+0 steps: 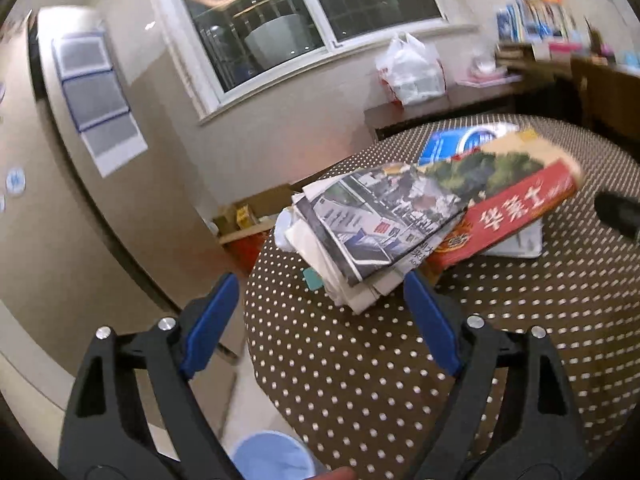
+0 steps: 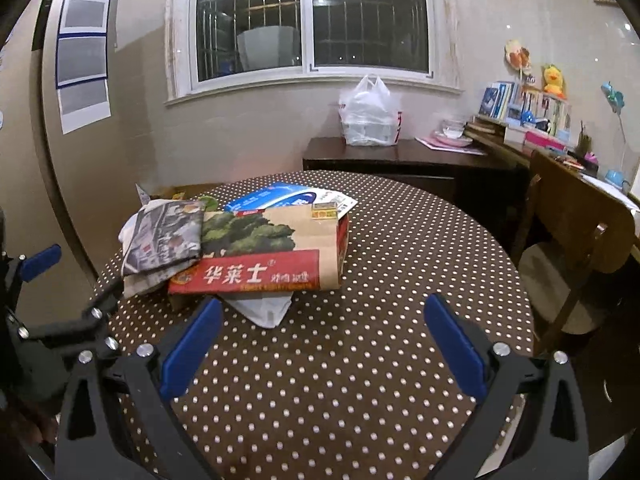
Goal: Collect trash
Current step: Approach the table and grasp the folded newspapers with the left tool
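A round table [image 2: 360, 360] under a brown polka-dot cloth carries a loose heap of trash near its far left side; a folded newspaper [image 2: 164, 240] lies on the left of the heap, its edge resting on a brown paper bag [image 2: 276, 256] with a red band and a tree print; a blue-and-white packet [image 2: 276, 196] lies behind the bag, and a white paper [image 2: 264, 310] pokes out from under its near edge. The left gripper [image 1: 320, 316] hovers just short of the newspaper, jaws apart, nothing between them; the right gripper [image 2: 324, 340] hangs over bare cloth in front of the bag, jaws wide and empty. A white plastic bag [image 2: 368, 116] sits on a dark sideboard [image 2: 400, 156] under the window [image 2: 312, 20]; a wooden chair [image 2: 576, 232] stands at the right.
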Available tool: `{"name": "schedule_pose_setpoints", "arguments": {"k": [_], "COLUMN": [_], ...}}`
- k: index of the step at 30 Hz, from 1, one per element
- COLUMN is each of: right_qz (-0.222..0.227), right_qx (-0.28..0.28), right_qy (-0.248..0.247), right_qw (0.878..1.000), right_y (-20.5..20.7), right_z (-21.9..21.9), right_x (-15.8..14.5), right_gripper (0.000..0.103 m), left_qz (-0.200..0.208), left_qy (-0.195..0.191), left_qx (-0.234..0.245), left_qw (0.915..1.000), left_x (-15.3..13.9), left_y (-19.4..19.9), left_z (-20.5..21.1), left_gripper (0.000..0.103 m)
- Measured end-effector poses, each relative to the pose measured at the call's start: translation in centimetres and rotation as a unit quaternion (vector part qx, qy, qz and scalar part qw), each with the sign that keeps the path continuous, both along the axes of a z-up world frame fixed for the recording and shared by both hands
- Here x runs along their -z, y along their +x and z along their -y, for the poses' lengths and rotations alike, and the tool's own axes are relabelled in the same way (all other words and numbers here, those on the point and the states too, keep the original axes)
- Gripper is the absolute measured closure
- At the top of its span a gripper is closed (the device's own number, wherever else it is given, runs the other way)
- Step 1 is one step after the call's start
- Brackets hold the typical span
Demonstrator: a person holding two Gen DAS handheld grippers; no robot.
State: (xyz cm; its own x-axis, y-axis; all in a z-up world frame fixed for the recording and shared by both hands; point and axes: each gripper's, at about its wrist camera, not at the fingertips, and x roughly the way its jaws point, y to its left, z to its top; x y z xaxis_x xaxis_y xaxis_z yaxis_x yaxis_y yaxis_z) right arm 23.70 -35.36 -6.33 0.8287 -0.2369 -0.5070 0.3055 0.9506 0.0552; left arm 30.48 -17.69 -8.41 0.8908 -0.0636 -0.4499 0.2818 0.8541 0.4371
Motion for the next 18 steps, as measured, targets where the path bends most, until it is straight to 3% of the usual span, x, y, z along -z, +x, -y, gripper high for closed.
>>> {"name": "schedule_pose_setpoints", "arguments": {"k": [12,15,17,18], "right_qz": [-0.018,-0.024,-0.027,-0.028], "right_qx": [-0.017,-0.013,-0.011,-0.009], "right_qy": [0.069,0.092,0.116,0.128], "right_qw": [0.997,0.995,0.993,0.991], "right_y": [4.0,4.9,5.5,5.9], "right_z": [2.0,2.5,3.1,3.4], "right_x": [0.9,1.3,1.6,1.8], "right_gripper": [0.004,0.005,0.005,0.005], "left_qz": [0.009,-0.004,-0.023,-0.035], "left_qy": [0.041,0.028,0.016,0.007], "left_qx": [0.028,0.033,0.032,0.027], "left_qw": [0.9987,0.9990,0.9991,0.9990], "left_x": [0.1,0.0,0.1,0.1], "left_y": [4.3,4.5,5.2,5.7], "left_z": [3.6,3.5,3.2,3.1], "left_gripper": [0.027,0.044,0.066,0.068]}}
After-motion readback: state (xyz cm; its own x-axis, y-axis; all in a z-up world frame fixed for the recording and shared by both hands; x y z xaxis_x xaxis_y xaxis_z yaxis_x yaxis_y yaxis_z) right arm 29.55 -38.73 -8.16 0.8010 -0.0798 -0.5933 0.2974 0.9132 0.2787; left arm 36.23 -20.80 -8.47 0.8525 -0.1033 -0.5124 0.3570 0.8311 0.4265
